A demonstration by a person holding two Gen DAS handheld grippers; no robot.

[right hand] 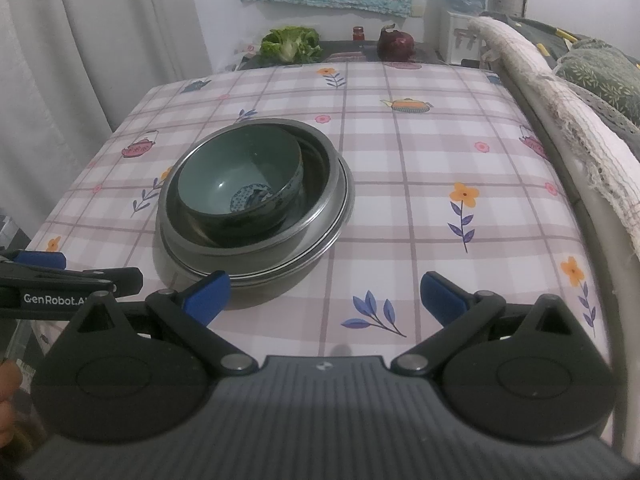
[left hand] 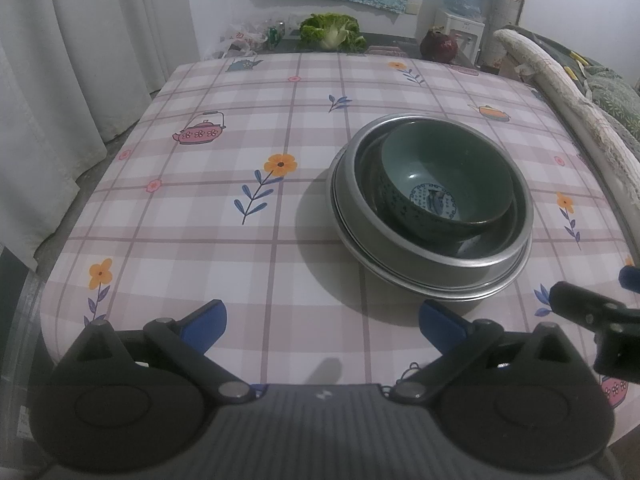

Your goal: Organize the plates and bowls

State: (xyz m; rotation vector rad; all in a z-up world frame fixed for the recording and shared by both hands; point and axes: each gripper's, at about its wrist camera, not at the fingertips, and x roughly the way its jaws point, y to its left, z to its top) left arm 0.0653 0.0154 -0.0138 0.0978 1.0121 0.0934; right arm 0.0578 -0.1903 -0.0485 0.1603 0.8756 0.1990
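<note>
Left tool (left hand: pixel 322 326) wide open, empty; right tool (right hand: pixel 325 298) likewise, apparently clear of bowl stack (right hand: pixel 256 200).

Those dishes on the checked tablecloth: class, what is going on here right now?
A person holds two grippers over the table. The green bowl sits nested in a metal bowl, stacked on metal plates. The left gripper and right gripper hang just short of the stack, jaws open, holding nothing.

Stacked bowls (left hand: pixel 432 208) block table centre; bare tablecloth (left hand: pixel 240 128) on all sides gives open passage. Padded rail (right hand: pixel 560 120) bounds the right edge.
</note>
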